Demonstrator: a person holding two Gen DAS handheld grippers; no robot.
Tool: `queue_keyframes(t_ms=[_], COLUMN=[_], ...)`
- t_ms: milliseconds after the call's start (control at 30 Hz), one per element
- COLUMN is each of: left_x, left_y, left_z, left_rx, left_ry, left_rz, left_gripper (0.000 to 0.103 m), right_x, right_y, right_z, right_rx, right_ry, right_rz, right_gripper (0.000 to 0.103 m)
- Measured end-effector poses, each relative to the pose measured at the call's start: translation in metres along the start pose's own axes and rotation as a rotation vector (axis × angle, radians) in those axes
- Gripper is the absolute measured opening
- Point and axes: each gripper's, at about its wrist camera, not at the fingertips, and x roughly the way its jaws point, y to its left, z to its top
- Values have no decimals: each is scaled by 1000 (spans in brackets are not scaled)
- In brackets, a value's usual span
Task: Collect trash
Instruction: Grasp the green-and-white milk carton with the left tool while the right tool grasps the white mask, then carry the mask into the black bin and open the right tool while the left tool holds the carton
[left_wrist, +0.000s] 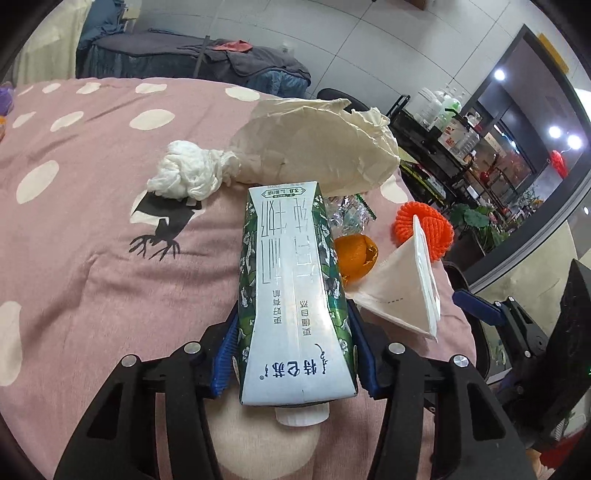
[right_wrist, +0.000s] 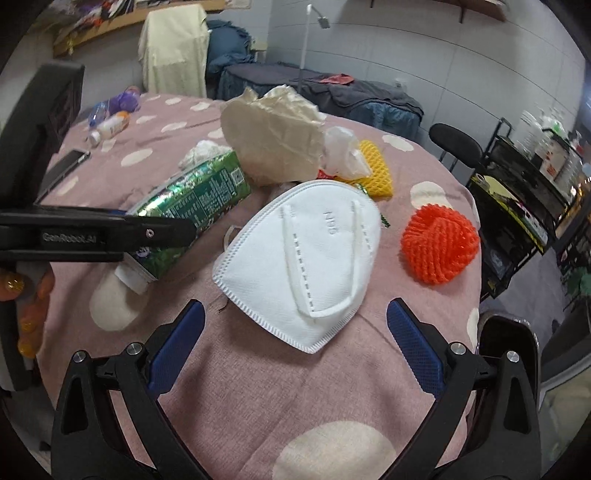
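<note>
Both grippers, the left gripper (left_wrist: 291, 354) and the right gripper (right_wrist: 295, 349), share black angular plastic frames. Ribbed blue pads (right_wrist: 177, 347) line the fingers, with silver screws at the joints. White "GenRobot.AI" lettering marks the left one's side.

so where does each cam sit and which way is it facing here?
Left wrist: on the left claw, angled down across the pink tablecloth; its blue pads clamp the milk carton. The right claw's tip shows at the right edge.
Right wrist: on the right claw, angled down at the face mask, pads apart. The left claw and fingers show at left.
Shared: carton, mask, orange foam net, crumpled beige paper, tablecloth.
</note>
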Motion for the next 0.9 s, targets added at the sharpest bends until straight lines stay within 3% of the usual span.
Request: queue_keyframes(t_ms=[33, 100, 133, 200, 300, 567, 900], left_x=[-3, -5, -7, -11, -14, -29, -36], left_y=[2, -1, -2, -3, -3, -14, -59], left_z=[-2, -4, -5, -8, -12, -23, -24], left_rx=[-3, 4, 10, 11, 5, 27, 113], left_ry=[-5, -22, -28, -36, -49, -116, -166], left_rz=[0, 13, 19, 11, 3, 4, -72], left_gripper=[52, 52, 52, 52, 52, 52, 52], right_x=[4, 14, 18, 22, 17, -33, -103], right_y=[4, 8, 7, 0, -17, -46, -82], right_z=[1, 3, 4, 6, 5, -6, -29], right_rx=[-29, -55, -61, -51, 22, 149, 301], right_ry=[-5, 2, 7, 5, -11, -101, -231], right_rz=[-17, -60, -70, -61, -11, 60, 10], right_gripper=[92, 66, 59, 29, 13, 7, 7])
